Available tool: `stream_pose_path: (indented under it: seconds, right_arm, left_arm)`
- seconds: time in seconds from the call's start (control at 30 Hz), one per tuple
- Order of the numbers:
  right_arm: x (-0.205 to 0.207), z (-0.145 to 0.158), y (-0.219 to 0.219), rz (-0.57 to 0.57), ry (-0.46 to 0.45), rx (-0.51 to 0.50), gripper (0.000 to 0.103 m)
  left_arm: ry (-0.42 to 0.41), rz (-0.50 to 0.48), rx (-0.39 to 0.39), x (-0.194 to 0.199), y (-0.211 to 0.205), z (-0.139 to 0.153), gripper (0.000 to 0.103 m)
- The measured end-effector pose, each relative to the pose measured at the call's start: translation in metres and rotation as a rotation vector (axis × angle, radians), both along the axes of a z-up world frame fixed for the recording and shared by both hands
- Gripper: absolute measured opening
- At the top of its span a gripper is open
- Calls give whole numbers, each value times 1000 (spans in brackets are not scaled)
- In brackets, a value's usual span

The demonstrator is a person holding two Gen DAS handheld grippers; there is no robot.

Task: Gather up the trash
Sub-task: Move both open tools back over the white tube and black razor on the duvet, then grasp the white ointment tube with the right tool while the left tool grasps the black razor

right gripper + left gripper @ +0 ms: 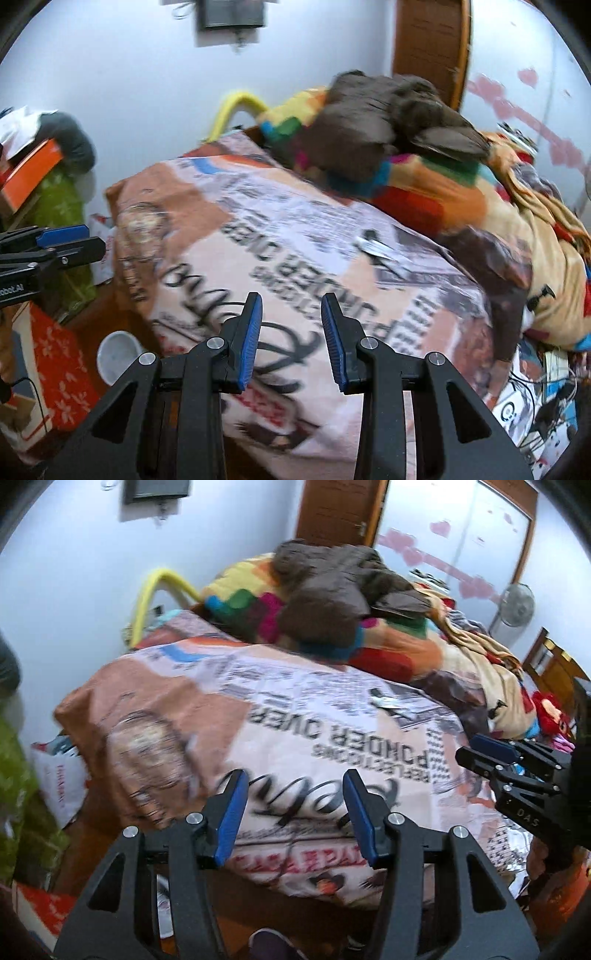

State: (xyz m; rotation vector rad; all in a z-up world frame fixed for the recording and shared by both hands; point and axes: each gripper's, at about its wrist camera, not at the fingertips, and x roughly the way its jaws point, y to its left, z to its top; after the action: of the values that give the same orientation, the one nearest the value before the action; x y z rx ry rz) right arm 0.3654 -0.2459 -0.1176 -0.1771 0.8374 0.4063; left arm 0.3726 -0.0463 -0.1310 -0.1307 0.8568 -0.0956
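Blue pads line both pairs of black fingers, and I see nothing between either pair. My left gripper point(295, 812) hangs over the near end of the bed with its jaws standing well apart and empty. My right gripper point(291, 339) is beside it, its jaws closer together but with a clear gap, also empty.

Below both lies a bedcover point(295, 716) printed like newspaper, peach and white with big black lettering. On it, toward the far right, I make out a small silvery wrapper point(376, 249), the one piece of trash I can pick out, lying flat on the cover ahead of both grippers and touched by neither. The blur hides what it is exactly.

Behind it a brown jacket point(332, 583) is heaped on a patchwork blanket point(388, 642). A white cup point(118, 356) sits on the floor beside the bed, left of my right gripper, next to a red flowered box point(62, 373). A white plastic bag point(61, 782) slumps at the bed's left corner.
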Motion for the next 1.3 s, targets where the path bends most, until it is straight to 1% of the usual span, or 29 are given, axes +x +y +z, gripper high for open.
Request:
stream_pose_path:
  seconds: [0.13,0.2,0.33,0.43,0.53,0.67,0.73,0.83,0.9,0.97,1.03,1.1,1.17,1.3]
  right_arm:
    - [23,-17,-28,-40,11,-23,30]
    - [39,-30,-37,-61,38,-36,30]
    - [64,-51,-49,-56,96,-14,30]
    - [89,-63,-47,-13,127,-29,30]
    - [111,-69,-41,16,132,-69,30]
    - [138,-79,-31,65,149,-84,30]
    - [149,-88,-25,72,145,-133,30]
    - [164,-98,-21,81,145,-153,30]
    - [173,-103,-20,75,137,-173,30]
    - [178,-106,-19,90,135,-167,30]
    - [184,-114,-17,106,160,-158,30]
    - [188,-119,-16,98,169,-172,30]
    - [186,-121,-16,91,140,-184,30]
    - [186,-119,-24,83,150,-124,30]
  left_arm:
    - [2,-54,0,33,-31,-10,52]
    - [6,-69,-5,45,-41,-18,52]
    - [32,-98,-19,69,-60,-41,52]
    - [43,-109,-10,83,-68,-54,52]
    - [45,-124,-7,94,-71,-68,52]
    - [56,-126,16,107,-74,-87,52]
    - [77,-132,-2,114,-73,-96,52]
    - [92,-142,-15,121,-72,-107,52]
    - [88,-145,-12,123,-73,-110,52]
    - [92,-162,-13,128,-76,-114,52]
    - [96,-174,-7,134,-81,-116,52]
    - [94,-179,3,139,-84,-116,52]
    - [87,-184,5,145,-87,-114,52]
    - [82,-181,-7,155,-92,-113,52]
